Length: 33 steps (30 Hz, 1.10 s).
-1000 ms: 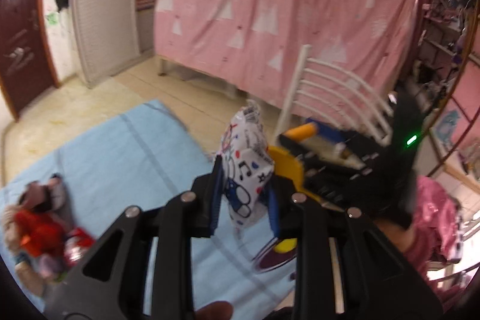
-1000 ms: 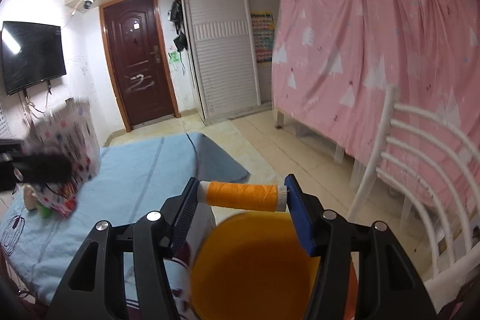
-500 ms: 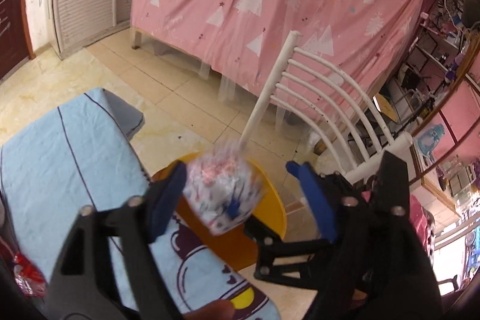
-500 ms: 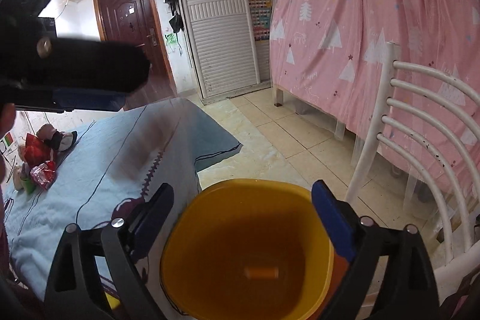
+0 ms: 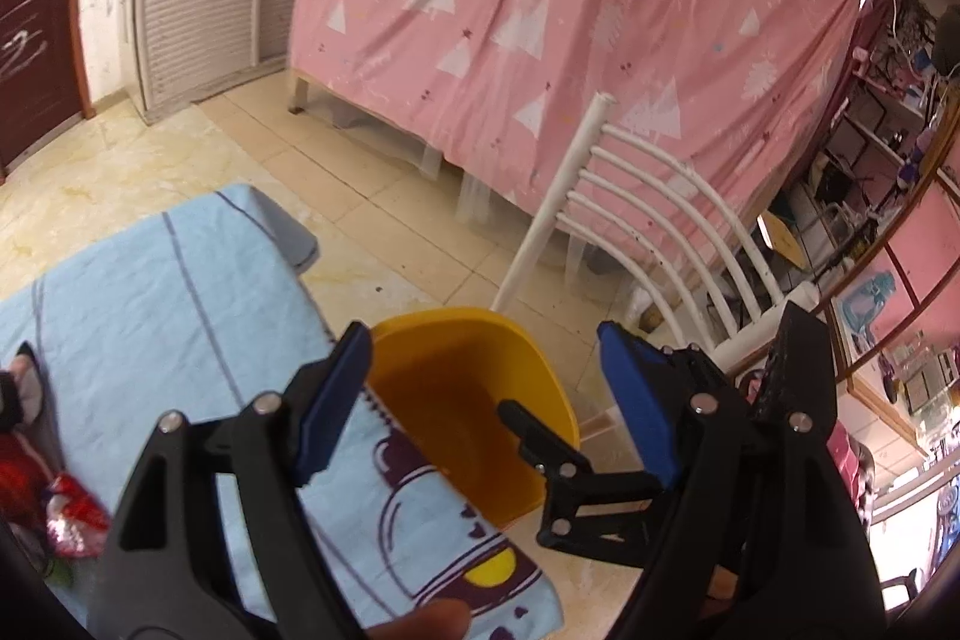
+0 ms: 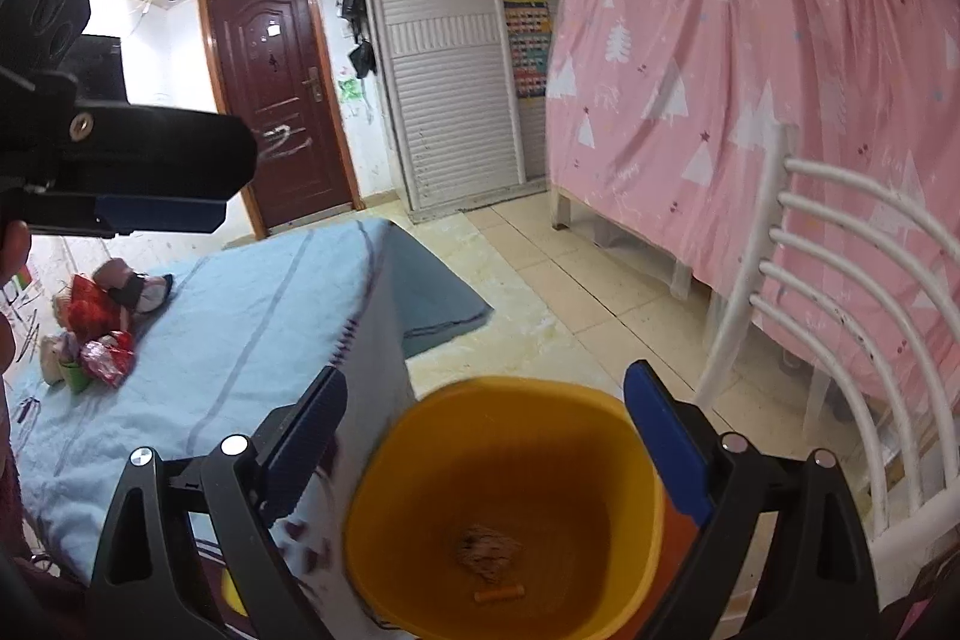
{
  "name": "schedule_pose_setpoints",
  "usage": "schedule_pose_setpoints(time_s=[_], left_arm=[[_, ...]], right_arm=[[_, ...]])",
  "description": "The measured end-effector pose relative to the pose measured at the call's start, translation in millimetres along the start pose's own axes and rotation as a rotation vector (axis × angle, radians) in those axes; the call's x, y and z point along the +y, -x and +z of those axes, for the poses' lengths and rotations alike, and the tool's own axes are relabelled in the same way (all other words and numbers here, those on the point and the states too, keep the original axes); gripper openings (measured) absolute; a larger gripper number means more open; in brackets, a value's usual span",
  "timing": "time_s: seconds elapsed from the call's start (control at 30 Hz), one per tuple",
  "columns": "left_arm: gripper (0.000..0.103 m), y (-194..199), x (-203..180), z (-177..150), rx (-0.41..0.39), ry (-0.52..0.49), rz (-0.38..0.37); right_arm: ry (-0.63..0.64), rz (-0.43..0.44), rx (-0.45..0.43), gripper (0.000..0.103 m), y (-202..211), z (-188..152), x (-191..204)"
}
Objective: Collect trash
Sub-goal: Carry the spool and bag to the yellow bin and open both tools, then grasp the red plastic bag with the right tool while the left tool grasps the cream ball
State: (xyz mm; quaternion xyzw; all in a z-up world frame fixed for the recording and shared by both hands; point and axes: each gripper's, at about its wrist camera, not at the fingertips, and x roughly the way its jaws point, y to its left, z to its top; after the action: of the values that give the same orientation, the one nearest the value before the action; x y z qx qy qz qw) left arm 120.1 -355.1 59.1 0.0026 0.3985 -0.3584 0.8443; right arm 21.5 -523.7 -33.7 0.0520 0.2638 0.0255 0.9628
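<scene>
Blue table and tiled floor

The table (image 6: 240, 340) has a light blue cloth. A pile of wrappers (image 6: 96, 334) lies at its far end. The yellow bucket (image 6: 510, 508) and the white chair (image 6: 840, 340) stand on the floor (image 6: 540, 280).

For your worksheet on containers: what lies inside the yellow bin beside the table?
In the yellow bin lie an orange spool and a crumpled bag, blurred. The near wall hides part of the floor, so anything there cannot be seen.

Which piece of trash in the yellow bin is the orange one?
The small orange tube near the yellow bin's front wall; the crumpled wrapper behind it looks brownish.
</scene>
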Motion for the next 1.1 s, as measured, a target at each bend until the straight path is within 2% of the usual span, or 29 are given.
schedule_pose_setpoints(time_s=[0.2, 0.4, 0.57, 0.83, 1.1], left_arm=[[0.075, 37.8, 24.9, -3.7, -0.054, 0.042, 0.054], [0.077, 84.4, 62.1, -17.0, -0.12, 0.093, 0.151], [0.077, 112.5, 93.8, -31.8, -0.144, 0.122, 0.228], [0.078, 157.4, 146.2, -55.9, -0.178, 0.171, 0.33], [0.082, 195.3, 190.3, -85.0, -0.221, 0.216, 0.451]], right_arm=[[0.053, 0.041, -0.003, 0.087, -1.7, 16.3, 35.7], [0.122, 0.099, 0.012, 0.087, -10.5, 28.9, 82.1], [0.177, 0.157, 0.026, 0.087, -17.9, 35.4, 124.4], [0.251, 0.249, 0.06, 0.087, -28.9, 37.2, 188.0], [0.292, 0.337, 0.114, 0.088, -41.3, 30.9, 233.2]])
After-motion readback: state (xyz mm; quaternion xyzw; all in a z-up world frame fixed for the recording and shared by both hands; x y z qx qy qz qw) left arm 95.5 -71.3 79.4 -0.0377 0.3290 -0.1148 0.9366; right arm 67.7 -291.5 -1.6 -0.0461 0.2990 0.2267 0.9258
